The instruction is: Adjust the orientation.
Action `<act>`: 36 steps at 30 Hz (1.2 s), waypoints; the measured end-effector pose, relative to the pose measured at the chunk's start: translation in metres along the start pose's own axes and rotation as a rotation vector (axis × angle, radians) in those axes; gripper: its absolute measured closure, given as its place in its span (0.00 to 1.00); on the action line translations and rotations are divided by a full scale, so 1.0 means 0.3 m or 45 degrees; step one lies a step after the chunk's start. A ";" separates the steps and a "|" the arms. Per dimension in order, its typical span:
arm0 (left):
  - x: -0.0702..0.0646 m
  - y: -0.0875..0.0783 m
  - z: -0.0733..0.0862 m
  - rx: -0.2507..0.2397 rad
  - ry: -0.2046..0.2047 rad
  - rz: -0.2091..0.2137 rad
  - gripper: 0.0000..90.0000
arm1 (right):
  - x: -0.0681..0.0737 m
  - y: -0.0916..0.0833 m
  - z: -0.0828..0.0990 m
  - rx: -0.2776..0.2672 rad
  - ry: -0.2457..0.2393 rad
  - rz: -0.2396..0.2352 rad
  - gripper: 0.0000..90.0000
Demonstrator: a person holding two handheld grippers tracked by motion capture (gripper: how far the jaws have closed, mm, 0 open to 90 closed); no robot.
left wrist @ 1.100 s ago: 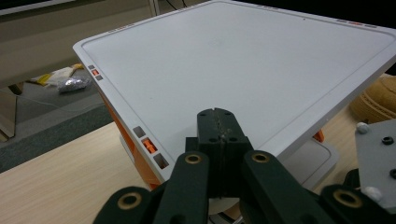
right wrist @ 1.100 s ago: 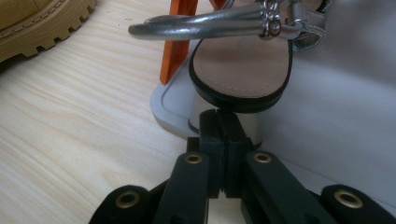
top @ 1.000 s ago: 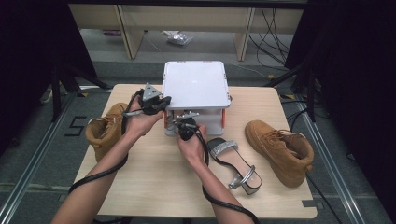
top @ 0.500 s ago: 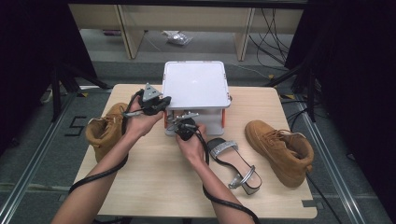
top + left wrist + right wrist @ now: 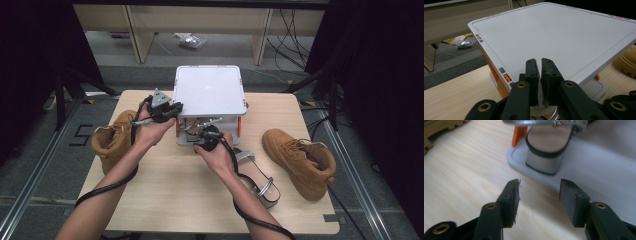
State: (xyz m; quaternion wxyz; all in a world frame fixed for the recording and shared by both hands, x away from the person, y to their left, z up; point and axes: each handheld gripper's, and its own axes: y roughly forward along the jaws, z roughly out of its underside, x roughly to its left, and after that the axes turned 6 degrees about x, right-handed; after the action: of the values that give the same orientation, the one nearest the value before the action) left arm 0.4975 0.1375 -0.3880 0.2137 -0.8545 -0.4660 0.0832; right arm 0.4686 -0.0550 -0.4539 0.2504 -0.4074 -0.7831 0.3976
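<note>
Two grippers work at a white shoe rack in the middle of the desk, shoes spread to either side.

Near the desk's front edge, right of middle, a silver sandal (image 5: 255,175) lies flat; beyond it the right gripper (image 5: 207,135) points at the rack's lower shelf, fingers released and spread, grasping nothing. The right gripper view brings out a silver block heel (image 5: 546,155) standing on that grey shelf beside an orange post. The left gripper (image 5: 167,107), fingers clenched together on nothing, sits at the rack's left edge. The white rack (image 5: 210,90) has a flat lid with orange side tabs. One tan boot (image 5: 116,140) lies at the desk's left edge, another tan boot (image 5: 300,160) toward the right.
</note>
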 end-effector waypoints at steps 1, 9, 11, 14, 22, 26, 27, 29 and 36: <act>0.001 0.000 0.000 -0.002 -0.001 -0.002 0.90 | -0.006 -0.007 0.005 0.010 0.004 -0.002 0.54; 0.002 0.000 0.001 -0.008 -0.015 -0.004 0.85 | -0.077 -0.099 0.083 0.098 0.000 -0.013 0.49; 0.002 0.001 0.002 -0.011 -0.021 -0.005 0.85 | -0.099 -0.130 0.108 0.104 0.010 -0.018 0.48; 0.003 0.004 0.004 -0.015 -0.042 0.004 0.87 | -0.136 -0.181 0.153 0.100 0.033 -0.019 0.48; -0.003 0.011 -0.001 -0.006 -0.068 0.022 0.99 | -0.217 -0.293 0.277 0.072 0.101 0.018 0.47; -0.009 0.011 -0.010 0.024 -0.058 0.006 0.99 | -0.250 -0.343 0.332 0.071 0.158 0.020 0.47; -0.009 0.010 -0.012 0.030 -0.052 0.003 0.99 | -0.261 -0.352 0.343 0.066 0.156 0.021 0.47; -0.009 0.010 -0.012 0.035 -0.050 0.003 0.99 | -0.276 -0.375 0.361 0.080 0.174 0.039 0.46; -0.007 0.011 -0.012 0.031 -0.054 0.012 1.00 | -0.323 -0.417 0.412 0.132 0.190 0.062 0.45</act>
State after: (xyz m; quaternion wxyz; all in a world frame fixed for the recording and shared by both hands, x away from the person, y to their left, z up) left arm 0.5000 0.1331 -0.3863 0.2140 -0.8521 -0.4653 0.1079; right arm 0.3777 -0.2320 -0.4260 0.3190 -0.4414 -0.7304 0.4123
